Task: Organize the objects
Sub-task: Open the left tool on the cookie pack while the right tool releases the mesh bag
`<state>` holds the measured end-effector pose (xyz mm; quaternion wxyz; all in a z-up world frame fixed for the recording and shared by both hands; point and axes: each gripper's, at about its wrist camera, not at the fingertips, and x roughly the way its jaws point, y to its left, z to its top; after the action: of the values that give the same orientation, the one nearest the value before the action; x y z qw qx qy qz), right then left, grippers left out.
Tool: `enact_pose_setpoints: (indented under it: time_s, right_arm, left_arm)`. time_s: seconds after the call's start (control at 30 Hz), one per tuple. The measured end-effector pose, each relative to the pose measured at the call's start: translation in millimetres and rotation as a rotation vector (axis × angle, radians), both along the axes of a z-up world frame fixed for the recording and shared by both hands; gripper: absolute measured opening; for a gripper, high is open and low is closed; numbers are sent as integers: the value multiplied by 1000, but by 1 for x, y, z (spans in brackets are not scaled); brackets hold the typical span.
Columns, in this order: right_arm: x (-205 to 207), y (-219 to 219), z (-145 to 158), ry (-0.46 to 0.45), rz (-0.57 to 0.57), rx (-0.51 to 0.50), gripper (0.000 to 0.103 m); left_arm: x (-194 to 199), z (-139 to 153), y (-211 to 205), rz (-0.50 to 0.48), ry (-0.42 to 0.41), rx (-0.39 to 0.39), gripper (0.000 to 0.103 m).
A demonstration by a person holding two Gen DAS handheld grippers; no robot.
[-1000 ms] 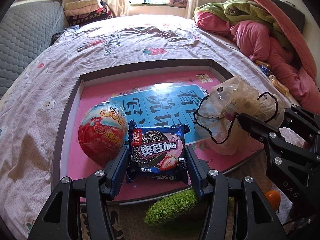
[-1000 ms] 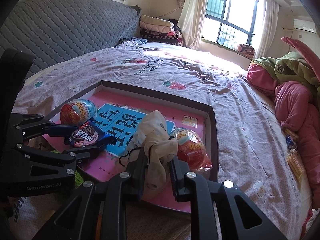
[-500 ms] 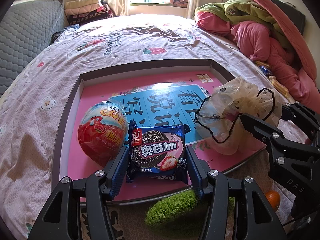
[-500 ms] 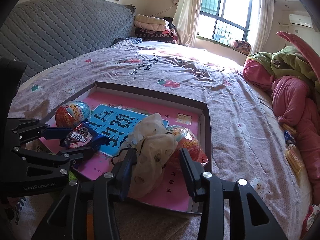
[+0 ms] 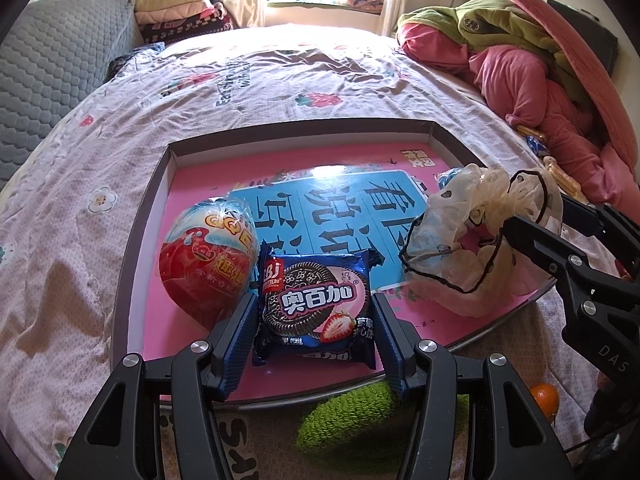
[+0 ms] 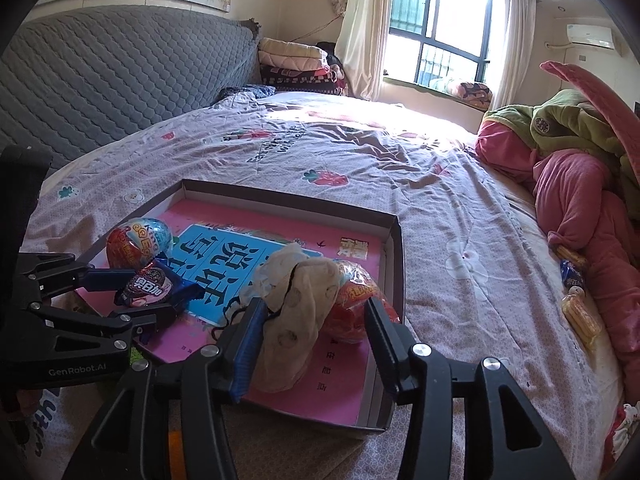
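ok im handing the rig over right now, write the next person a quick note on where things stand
Left gripper: jaws straddle the cookie packet in the tray; pads not clearly pressing.
Right gripper: jaws opening, the crumpled plastic bag loose between them, resting in the tray.
In the tray: two red toy eggs, one beside the packet, one behind the bag.
Left, probably: back both grippers out; snack packs by the pink bedding and an orange lie outside.

Shallow box lid (image 5: 144, 216), pink floor, on the bed. Inside: blue cookie packet (image 5: 316, 304) flat near the front edge; foil egg (image 5: 208, 260) touching its left; crumpled plastic cap (image 5: 476, 240) at right; second egg (image 6: 356, 304) just behind it.
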<state>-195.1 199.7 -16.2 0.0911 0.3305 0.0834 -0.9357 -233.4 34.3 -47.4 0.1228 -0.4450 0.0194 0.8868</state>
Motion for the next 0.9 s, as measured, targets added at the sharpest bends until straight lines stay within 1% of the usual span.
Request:
enact_pose_setpoints:
  time_s: [0.27, 0.4, 0.63, 0.9]
  right_arm:
    - [3, 1, 6, 14, 3, -11, 53]
    - [4, 3, 8, 24, -2, -18, 53]
    - [6, 6, 10, 31, -6, -21, 53]
    - [5, 6, 10, 32, -6, -25, 53]
  left_arm:
    - [1, 5, -5, 15, 4, 2, 58]
    - [1, 8, -7, 21, 9, 4, 60]
    - [1, 15, -12, 24, 23, 40, 61]
    - [2, 26, -14, 34, 46, 47, 62]
